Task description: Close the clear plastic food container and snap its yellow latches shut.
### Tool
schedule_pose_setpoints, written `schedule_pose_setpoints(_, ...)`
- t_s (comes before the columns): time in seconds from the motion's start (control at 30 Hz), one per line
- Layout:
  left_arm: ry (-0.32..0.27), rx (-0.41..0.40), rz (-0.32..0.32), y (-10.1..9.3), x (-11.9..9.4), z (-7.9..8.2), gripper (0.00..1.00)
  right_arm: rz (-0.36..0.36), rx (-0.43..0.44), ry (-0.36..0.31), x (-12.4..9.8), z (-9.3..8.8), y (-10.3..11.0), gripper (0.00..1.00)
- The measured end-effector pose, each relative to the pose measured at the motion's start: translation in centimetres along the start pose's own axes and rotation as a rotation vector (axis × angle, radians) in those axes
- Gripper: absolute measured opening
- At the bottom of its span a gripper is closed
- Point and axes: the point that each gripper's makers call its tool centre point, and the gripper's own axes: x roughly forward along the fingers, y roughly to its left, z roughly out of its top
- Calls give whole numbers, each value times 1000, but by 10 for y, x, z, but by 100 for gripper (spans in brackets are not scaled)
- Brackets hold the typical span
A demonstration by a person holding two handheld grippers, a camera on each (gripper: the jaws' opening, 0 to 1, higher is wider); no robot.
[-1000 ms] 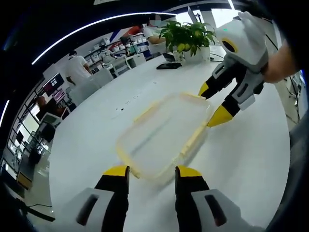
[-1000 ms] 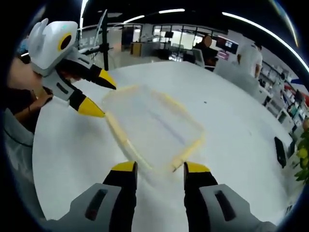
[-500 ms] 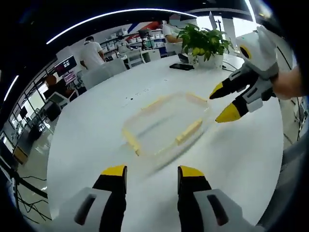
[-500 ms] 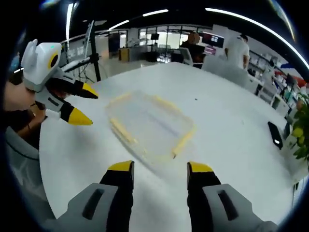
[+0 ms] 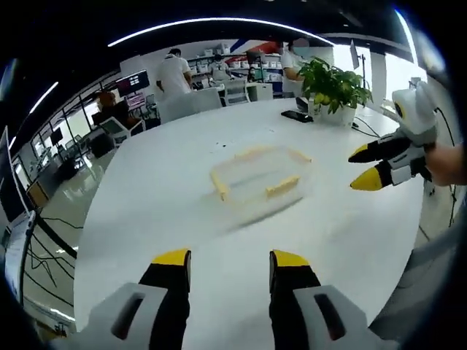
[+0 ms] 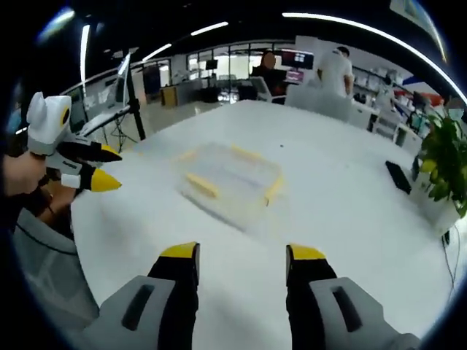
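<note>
A clear plastic food container (image 5: 259, 173) with yellow latches lies flat on the white table (image 5: 182, 189), lid on. It also sits mid-table in the right gripper view as the container (image 6: 230, 179). My left gripper (image 5: 221, 261) is open, well short of the container, nothing between its jaws. My right gripper (image 6: 241, 255) is open too, also back from it. The right gripper (image 5: 372, 166) appears at the right edge of the left gripper view, and the left gripper (image 6: 98, 168) at the left of the right gripper view; both stand clear of the container.
A potted plant (image 5: 332, 84) and a dark phone (image 5: 295, 115) sit at the table's far side; the phone (image 6: 400, 176) and plant (image 6: 441, 157) are also at right. People and desks stand beyond the table. A person's hand (image 5: 446, 162) holds the right gripper.
Both grippers have drawn back from the container, which now looks smaller and farther off in both views. The container itself stays on the table.
</note>
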Motion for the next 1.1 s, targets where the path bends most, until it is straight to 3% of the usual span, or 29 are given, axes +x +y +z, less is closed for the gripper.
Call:
schedule_pose_setpoints(0.3, -11, -72, 27, -9, -41, -28, 38, -48, 23, -9, -34, -24, 11, 46)
schedule_pose_setpoints(0.6, -47, -116, 47, -19, -69, -44, 45, -64, 43, -35, -71, -42, 29, 48)
schedule_pose_setpoints(0.83, -85, -166, 96, -17, -84, -51, 46, -61, 60, -61, -85, -48, 39, 51)
schedule_pose_setpoints(1.1, -109, -154, 91, -22, -89, -50, 46, -54, 70, -78, -89, -54, 47, 54)
